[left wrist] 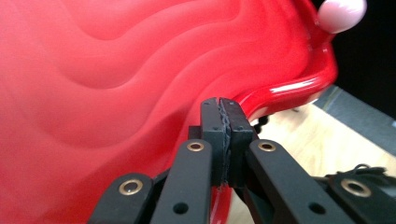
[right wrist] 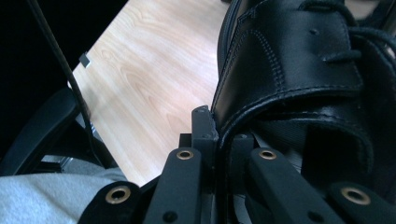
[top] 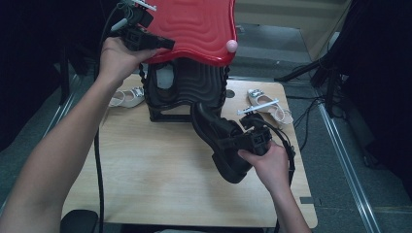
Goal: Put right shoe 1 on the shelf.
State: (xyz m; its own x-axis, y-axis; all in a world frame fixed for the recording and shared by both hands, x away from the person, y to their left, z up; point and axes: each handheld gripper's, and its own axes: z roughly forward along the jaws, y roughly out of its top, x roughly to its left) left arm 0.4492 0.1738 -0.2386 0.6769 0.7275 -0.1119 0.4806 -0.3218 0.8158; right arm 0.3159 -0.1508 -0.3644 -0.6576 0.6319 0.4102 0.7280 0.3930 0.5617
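Grippers work at both ends of a wooden table (top: 160,165), seen from the high view. The left gripper (top: 163,43), held in the person's left hand (top: 116,58) at the far left, has its jaws pinched nearly together on the front edge of a glossy red lid (top: 194,24) with wavy ridges, holding it tilted above a black ribbed box (top: 189,90) that stands at the far middle of the table. In the left gripper view the two black jaws meet on the lid's red rim (left wrist: 280,88), and a pale pink knob (left wrist: 343,13) sits on the lid's upper right corner. The right gripper (top: 243,141), in the person's right hand (top: 269,162), is clamped with narrow jaws on the collar of a black leather shoe (top: 218,141), which hangs above the table's right half, its toe pointing toward the box and its heel near the hand. The right gripper view shows the jaws closed on the stitched leather edge (right wrist: 243,116) of the shoe's opening, laces at the upper right. One white sandal (top: 127,97) lies on the table left of the box; a second white sandal (top: 269,104) lies right of it, beyond the held shoe.
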